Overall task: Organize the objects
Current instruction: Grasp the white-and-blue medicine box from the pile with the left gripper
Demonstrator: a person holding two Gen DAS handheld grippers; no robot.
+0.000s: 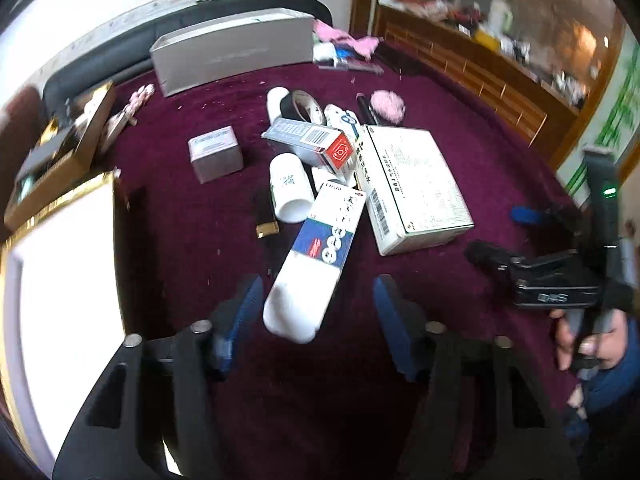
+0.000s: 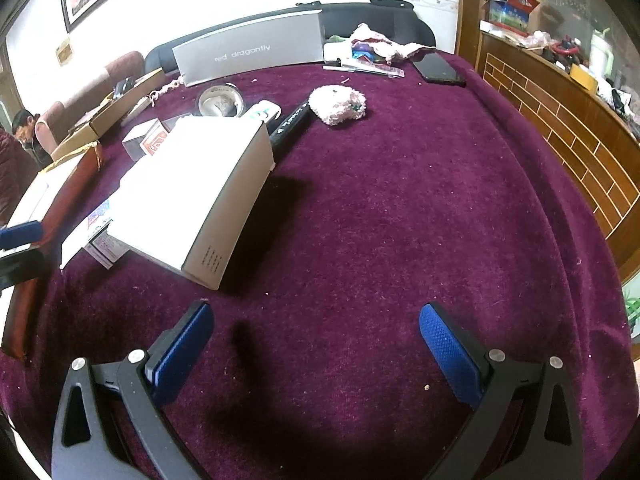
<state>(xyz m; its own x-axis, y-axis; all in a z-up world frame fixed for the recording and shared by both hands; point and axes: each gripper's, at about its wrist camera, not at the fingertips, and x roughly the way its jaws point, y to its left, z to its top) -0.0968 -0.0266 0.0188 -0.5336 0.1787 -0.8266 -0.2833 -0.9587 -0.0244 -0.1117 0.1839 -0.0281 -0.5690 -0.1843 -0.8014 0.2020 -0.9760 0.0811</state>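
The left gripper point(image 1: 318, 296) hangs over a maroon cloth-covered table point(image 1: 192, 264) with its 2 blue-padded fingers spread wide, and the near end of a long white-and-blue carton point(image 1: 316, 256) lies between the tips without touching either pad. That carton slants back into the main clutter: a white bottle point(image 1: 290, 188) on its side just left of it, a grey box with a red end point(image 1: 310, 144) lying across the heap, and a roll of tape point(image 1: 304, 106) behind. A large flat white box point(image 1: 412, 188) lies just right of the carton, and a small grey box point(image 1: 216, 154) stands apart to the left with bare cloth around it. At the left edge a gold-rimmed white tray point(image 1: 60, 280) crowds that side. A long grey box point(image 2: 250, 56) stands along the far edge. The right gripper point(image 2: 316, 338) also has its jaws spread with nothing between them — it hovers over a broad bare stretch of cloth that runs to the table's rounded right edge. In the right wrist view the flat white box sits to the left, a pink fluffy item point(image 2: 338, 104) lies further back beside a black bar point(image 2: 290, 122), and a dark phone point(image 2: 438, 68) rests near the far right corner.
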